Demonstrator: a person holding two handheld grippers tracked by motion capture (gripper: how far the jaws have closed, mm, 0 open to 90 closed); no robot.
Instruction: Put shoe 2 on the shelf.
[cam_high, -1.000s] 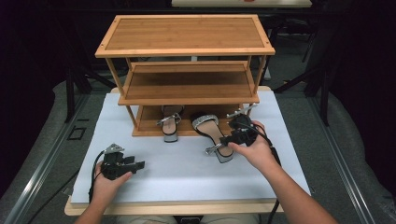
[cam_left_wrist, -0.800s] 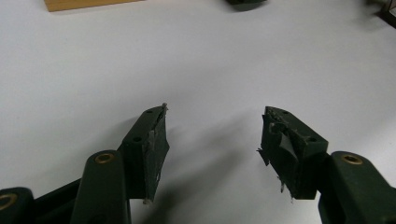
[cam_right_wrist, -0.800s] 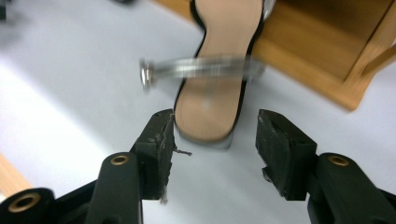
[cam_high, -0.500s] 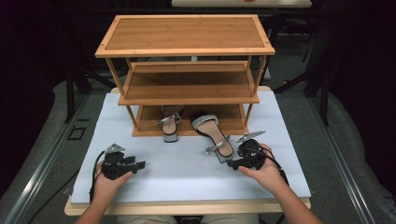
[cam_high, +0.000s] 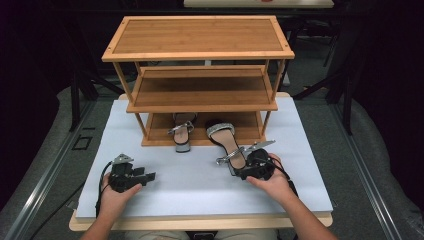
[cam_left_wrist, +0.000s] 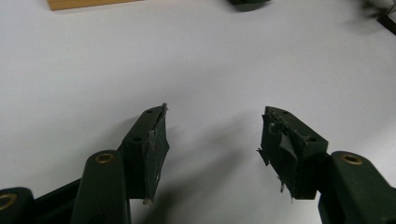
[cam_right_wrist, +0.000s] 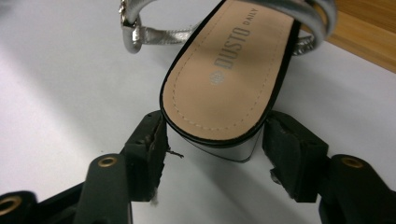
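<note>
Sandal (cam_right_wrist: 224, 70) is lying on the white tabletop (cam_high: 190, 180) in front of the rack (cam_high: 200, 80), heel end sitting between the right tool (cam_right_wrist: 212, 140) jaws, which are spread wide and flanking the heel, contact unclear. Second sandal (cam_high: 181, 131) is sitting on the bottom shelf. Left tool (cam_left_wrist: 212, 135) is resting wide open, well apart, holding nothing.

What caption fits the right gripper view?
Right gripper jaws straddling the heel end of a silver-strapped sandal on the white table.
</note>
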